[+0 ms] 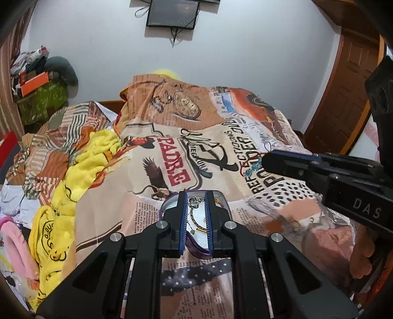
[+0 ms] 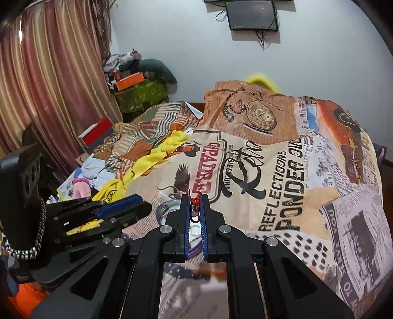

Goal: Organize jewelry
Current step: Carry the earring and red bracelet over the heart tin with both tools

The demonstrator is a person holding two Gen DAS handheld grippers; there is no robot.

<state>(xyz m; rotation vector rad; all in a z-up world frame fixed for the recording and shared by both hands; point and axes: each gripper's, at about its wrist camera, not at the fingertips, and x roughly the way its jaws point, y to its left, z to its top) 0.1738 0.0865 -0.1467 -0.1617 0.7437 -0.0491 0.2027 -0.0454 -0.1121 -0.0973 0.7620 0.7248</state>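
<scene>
One bedspread [image 2: 282, 176] print reads "REFLECTIONS PONDER".

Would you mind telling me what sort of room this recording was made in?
Most likely a bedroom in a home. The work is done on a bed spread with a printed bedsheet, striped curtains hang at one side, and a small screen is fixed to the white wall beyond it.

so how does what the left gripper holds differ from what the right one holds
The left gripper is shut on the rim of a purple dish, a rigid thing with gold chains lying in it. The right gripper is shut on a red cord, thin and limp, with blue-green beads. The dish stays low over the bedspread; the cord hangs from the fingertips. Both grippers are shut.
</scene>
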